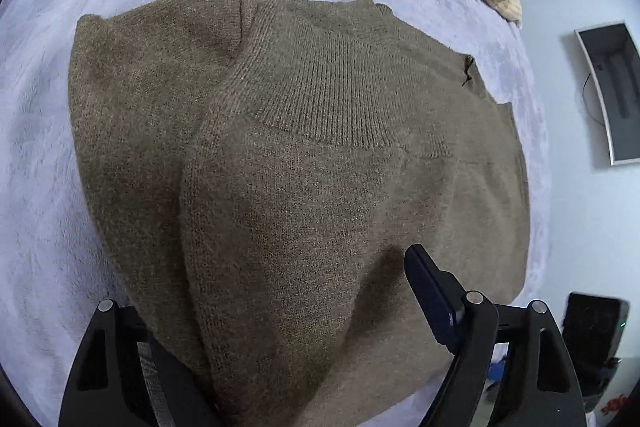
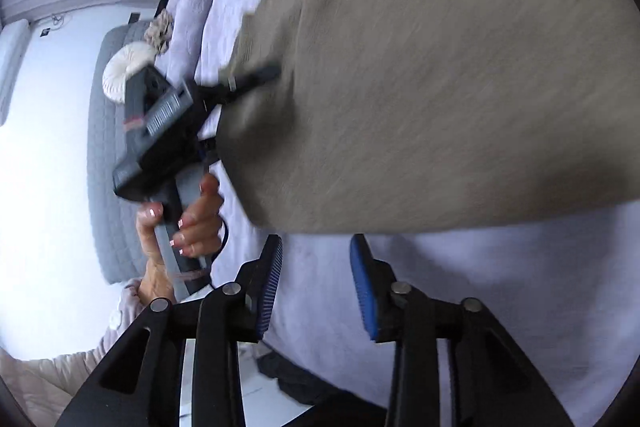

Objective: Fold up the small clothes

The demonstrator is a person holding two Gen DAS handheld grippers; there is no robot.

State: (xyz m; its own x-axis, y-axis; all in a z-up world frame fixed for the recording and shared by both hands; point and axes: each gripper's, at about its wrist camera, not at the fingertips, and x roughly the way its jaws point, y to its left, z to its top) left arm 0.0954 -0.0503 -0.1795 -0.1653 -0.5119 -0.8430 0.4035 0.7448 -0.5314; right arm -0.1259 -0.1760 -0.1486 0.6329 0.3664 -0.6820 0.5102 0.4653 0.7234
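While our left claw (image 1: 304,367) is clamped on the near fold of the brown sweater (image 1: 320,131), which lies on the bed (image 1: 48,155), our right claw (image 2: 316,287) hangs apart, just beside its edge

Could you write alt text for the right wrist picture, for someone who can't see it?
The open right gripper hovers over a pale lilac blanket, empty. Ahead, a hand holds the left gripper, which pinches the edge of a blurred olive-brown sweater.
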